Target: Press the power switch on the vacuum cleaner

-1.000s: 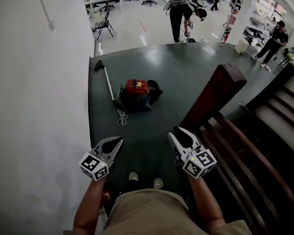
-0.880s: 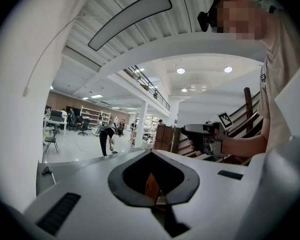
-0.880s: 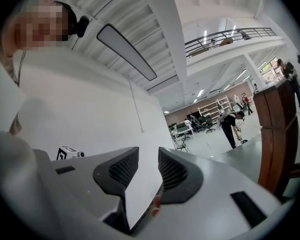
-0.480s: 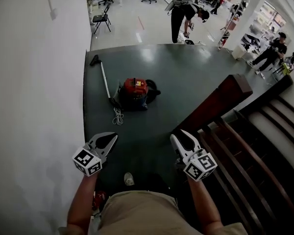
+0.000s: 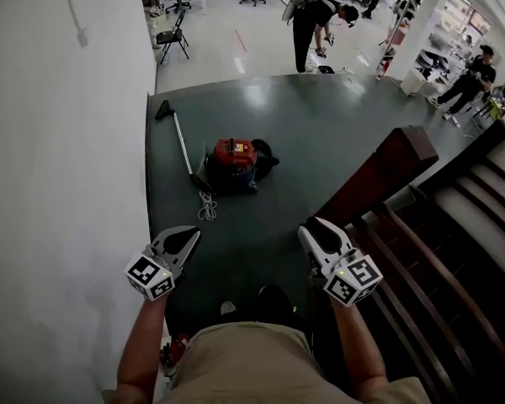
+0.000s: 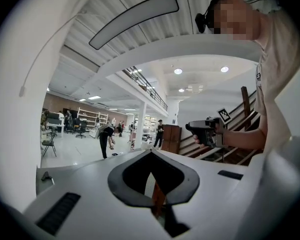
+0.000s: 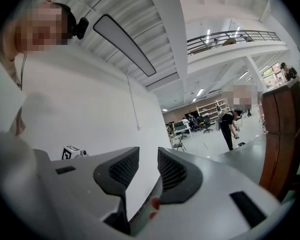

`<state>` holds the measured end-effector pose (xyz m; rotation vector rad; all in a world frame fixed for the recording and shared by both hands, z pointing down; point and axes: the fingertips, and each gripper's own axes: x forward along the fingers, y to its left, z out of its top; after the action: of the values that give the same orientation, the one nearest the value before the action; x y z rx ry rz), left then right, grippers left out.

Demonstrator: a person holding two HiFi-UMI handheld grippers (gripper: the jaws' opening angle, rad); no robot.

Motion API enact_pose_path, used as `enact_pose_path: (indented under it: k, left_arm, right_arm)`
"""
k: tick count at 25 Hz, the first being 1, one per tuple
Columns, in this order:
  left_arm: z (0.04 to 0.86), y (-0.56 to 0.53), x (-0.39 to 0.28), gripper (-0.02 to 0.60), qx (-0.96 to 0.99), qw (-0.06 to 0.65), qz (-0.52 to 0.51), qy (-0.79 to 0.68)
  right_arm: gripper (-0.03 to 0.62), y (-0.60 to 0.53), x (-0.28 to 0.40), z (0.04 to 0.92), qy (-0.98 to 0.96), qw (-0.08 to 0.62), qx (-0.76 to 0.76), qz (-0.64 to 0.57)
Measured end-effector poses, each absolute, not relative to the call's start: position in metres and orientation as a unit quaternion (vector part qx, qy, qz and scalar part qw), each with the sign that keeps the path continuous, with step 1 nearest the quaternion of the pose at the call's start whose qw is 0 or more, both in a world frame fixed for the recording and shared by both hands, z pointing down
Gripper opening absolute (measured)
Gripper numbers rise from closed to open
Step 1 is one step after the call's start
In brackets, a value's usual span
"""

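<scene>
Low in frame, the left gripper (image 5: pixel 192 232), tips together, and right gripper (image 5: pixel 314 225), narrowly parted, both empty, point toward the distant vacuum cleaner (image 5: pixel 236 162), presumably readied for approaching it.

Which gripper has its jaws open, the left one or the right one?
The right gripper: its jaws stand apart, with a clear gap and nothing between them. The left gripper has its jaw tips touching.

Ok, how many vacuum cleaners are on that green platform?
1. The red vacuum cleaner sits mid-platform, its wand stretching toward the white wall. Nothing there looks able to hide another.
</scene>
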<state>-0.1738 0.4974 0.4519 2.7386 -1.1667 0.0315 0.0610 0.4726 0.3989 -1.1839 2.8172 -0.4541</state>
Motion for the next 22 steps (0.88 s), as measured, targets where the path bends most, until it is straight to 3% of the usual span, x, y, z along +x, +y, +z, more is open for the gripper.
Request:
enact_pose_path:
  k: [8,15,20,22]
  left_arm:
    - [0.456,0.432,-0.131,0.003,0.897,0.134,0.013,-0.420]
    - [0.456,0.387,-0.084,0.003,0.894,0.132,0.032,-0.427]
    - [0.451,0.357,-0.055,0.003,0.903,0.119,0.037,-0.412]
    - [0.445,0.348,-0.044,0.003,0.908,0.114,0.036,-0.401]
  right_arm:
    - [0.121,0.411,0.114,0.396,0.908,0.026,-0.394,-0.142]
    - [0.123,0.359,0.148,0.408,0.908,0.028,-0.390,-0.151]
    - [0.244,0.329,0.129,0.399,0.933,0.028,-0.322,-0.161]
    - [0.245,0.313,0.126,0.392,0.933,0.034,-0.320,-0.161]
